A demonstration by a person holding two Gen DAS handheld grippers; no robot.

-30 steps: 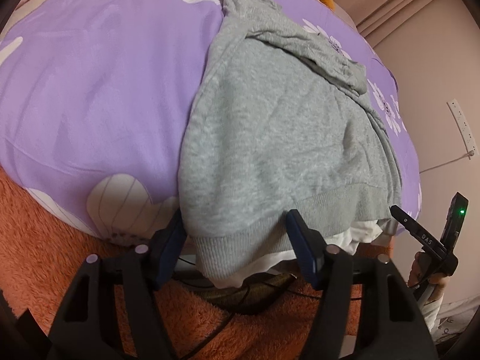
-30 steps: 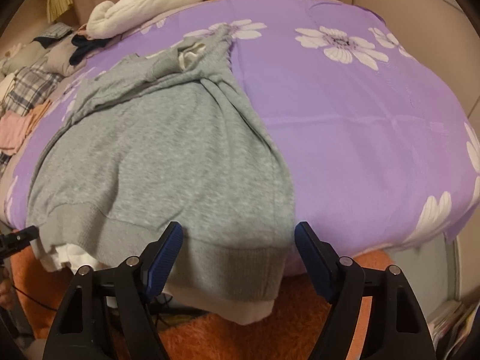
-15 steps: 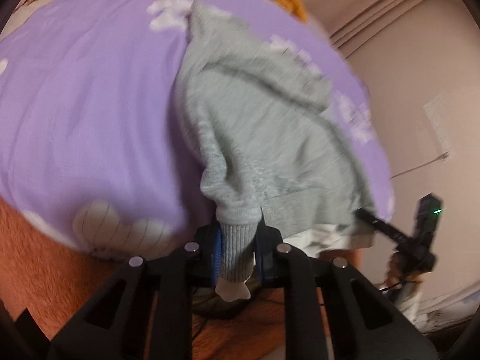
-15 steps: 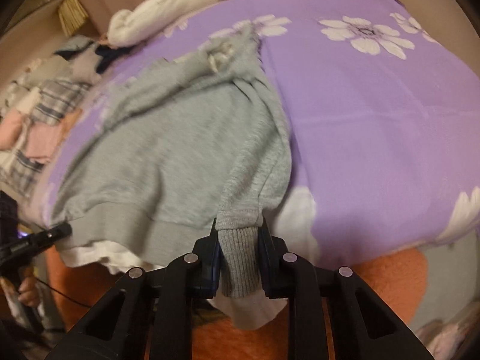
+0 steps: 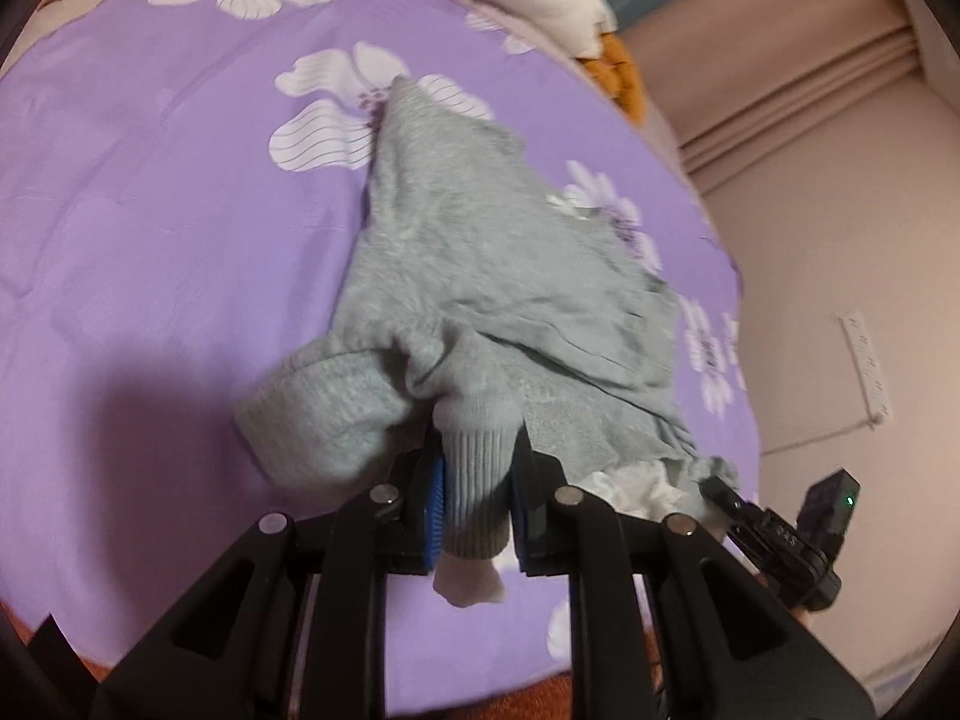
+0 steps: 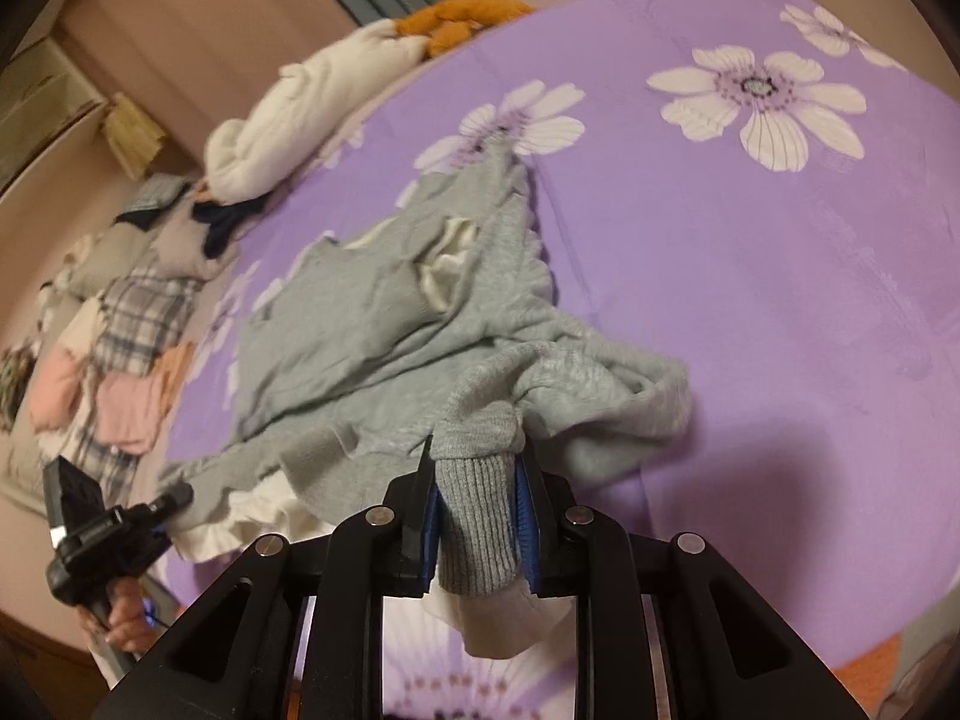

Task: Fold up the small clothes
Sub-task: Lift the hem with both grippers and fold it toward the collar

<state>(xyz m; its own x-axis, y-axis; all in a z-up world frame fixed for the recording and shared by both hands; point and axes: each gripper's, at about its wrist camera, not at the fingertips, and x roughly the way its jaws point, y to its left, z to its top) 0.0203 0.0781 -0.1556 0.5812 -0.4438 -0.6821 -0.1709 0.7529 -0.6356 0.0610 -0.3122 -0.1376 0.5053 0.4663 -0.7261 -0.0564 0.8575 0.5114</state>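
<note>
While plenty of purple bedspread [image 6: 780, 276] lies bare around it, both claws, left [image 5: 477, 501] and right [image 6: 477, 531], pinch the crumpled grey sweater's [image 5: 480, 276] ribbed hem.

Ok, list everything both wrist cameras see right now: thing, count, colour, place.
grey sweater: one, grey with white lining, crumpled on the bed, ribbed hem lifted
bedsheet: one, purple with white flowers, under the sweater
white bundle: one, cream, far edge of the bed
orange cloth: one, beside the white bundle
clothes pile: plaid, pink, grey, dark pieces, left side in the right wrist view
wall power strip: one, white
left claw: shut on the hem
right claw: shut on the hem
</note>
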